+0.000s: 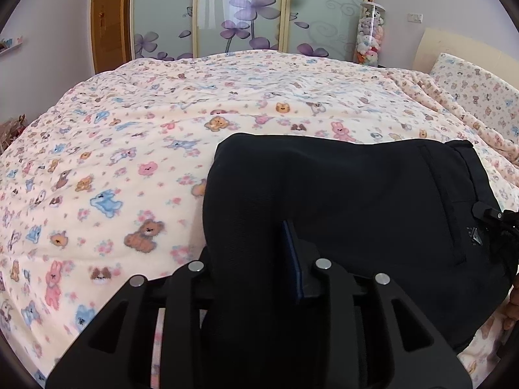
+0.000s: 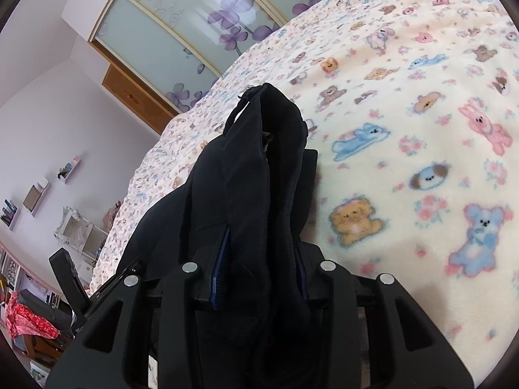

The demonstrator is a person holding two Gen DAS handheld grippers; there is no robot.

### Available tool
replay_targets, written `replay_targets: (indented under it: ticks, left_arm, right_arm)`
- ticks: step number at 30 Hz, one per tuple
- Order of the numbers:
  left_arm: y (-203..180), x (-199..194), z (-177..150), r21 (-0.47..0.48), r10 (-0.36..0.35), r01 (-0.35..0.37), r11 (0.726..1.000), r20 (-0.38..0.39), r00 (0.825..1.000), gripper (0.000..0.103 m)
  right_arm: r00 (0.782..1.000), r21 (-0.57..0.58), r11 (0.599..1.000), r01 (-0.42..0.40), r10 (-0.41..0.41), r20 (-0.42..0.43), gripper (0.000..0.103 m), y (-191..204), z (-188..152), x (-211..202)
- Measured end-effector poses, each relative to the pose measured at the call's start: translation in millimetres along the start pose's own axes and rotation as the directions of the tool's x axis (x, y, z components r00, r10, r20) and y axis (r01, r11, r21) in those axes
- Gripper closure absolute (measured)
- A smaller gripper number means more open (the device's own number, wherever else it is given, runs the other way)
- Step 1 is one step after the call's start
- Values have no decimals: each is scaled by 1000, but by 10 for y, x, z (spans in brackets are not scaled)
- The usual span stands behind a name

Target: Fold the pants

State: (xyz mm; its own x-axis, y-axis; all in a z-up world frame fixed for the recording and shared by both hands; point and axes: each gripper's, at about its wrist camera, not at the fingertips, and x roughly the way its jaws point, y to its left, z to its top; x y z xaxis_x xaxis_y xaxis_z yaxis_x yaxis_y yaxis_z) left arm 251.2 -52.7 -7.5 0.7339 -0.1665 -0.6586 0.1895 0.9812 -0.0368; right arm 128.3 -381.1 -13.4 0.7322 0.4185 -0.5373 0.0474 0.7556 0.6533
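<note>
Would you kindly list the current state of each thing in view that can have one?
pants: black, folded over, lying on the bed, fabric bunched between both grippers' fingers.
left gripper: partly open, cloth between its fingers.
right gripper: closed on a thick bunch of waistband fabric.
blanket: spread over the bed, lightly wrinkled.
wardrobe doors: shut.

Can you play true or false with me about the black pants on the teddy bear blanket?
1. The pants are black. True.
2. The blanket has stripes only. False: it shows little bears, bunnies and flowers.
3. Pants fabric lies between the fingers of the left hand-held gripper. True.
4. The right hand-held gripper has nothing between its fingers. False: bunched pants fabric sits there.
5. The wardrobe doors have purple flowers. True.
</note>
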Motion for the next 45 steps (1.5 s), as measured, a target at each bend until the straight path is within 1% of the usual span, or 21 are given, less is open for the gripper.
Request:
replay_targets:
  ticks: [2,3,4,5,6,7,9,11,13,15,16,18,20,22,24,25,26,28,39,43,45]
  left_arm:
    - [-1,4,-10,-1,12,-12,1000,1,1000,68]
    - [1,2,-15,-3,22,-22,1000,2,1000,61]
    - [8,-3,-20,-8,45,-45,999,3,999,39]
    - [40,-14,-24,-23,108,-108,994,0,994,28]
    - [68,-28,-29,-34,131,-131,991,-1,991,10]
    - [147,-65,-38,-62,131,-131,989,1,991,6]
    - [298,-148,-52,-121,124,-122,985,9,992,6]
    - [474,-294,-60,-197,153,-143,970,39,987,6]
    - [577,-528,-48,-253,181,-147,956,115,977,6]
    - [520,-720,-1,-244,145,-95,965,194,970,6]
    - [422,-829,22,-211,92,-40,977,241,966,6]
    - [218,-919,67,-142,-10,50,989,269,963,5]
    - [-34,-911,97,-72,-104,125,990,248,963,2]
    - [-216,-840,94,-34,-150,161,986,216,965,2]
    - [-386,-664,44,5,-131,132,991,155,979,2]
    - [-445,-500,5,21,-82,80,997,97,992,2]
    - [-455,-336,-37,26,-48,47,999,30,998,2]
    - [-408,-26,-160,8,-59,60,998,-86,995,2]
    - [-413,31,-264,27,-35,37,999,-68,997,2]
    - [-443,-3,-248,33,-21,23,999,-56,998,2]
    - [-438,-147,-277,38,20,-19,999,-25,999,2]
  right_arm:
    - [1000,13,1000,27,-27,-9,54,-50,5,33]
    - [999,22,999,34,-34,-8,52,-61,-2,31]
    - [999,33,999,40,-39,-8,48,-79,1,23]
    - [999,38,998,44,-44,-8,45,-89,4,13]
    - [999,42,998,50,-49,-6,44,-93,12,-7]
    - [998,46,997,62,-62,4,43,-86,18,-50]
    - [995,49,994,95,-97,38,39,-68,35,-146]
    - [972,60,981,186,-193,134,38,-41,64,-353]
    - [942,32,971,237,-237,236,38,68,84,-567]
    - [948,-71,976,204,-179,265,38,267,74,-646]
    - [963,-149,977,155,-116,242,38,427,52,-633]
    - [980,-237,967,95,-49,192,38,637,-8,-573]
    - [993,-298,954,41,-6,116,38,789,-108,-465]
    - [999,-329,944,23,-6,54,38,855,-176,-357]
    - [997,-344,936,72,-75,5,30,840,-224,-209]
    - [991,-338,935,111,-129,-32,24,782,-242,-102]
    - [988,-336,934,121,-146,-50,24,708,-262,-57]
    - [986,-348,928,133,-161,-53,24,612,-290,10]
    - [989,-387,914,124,-145,-24,22,567,-344,56]
    - [994,-403,909,108,-107,26,21,690,-394,-166]
    - [999,-391,919,49,-46,16,20,730,-410,-296]
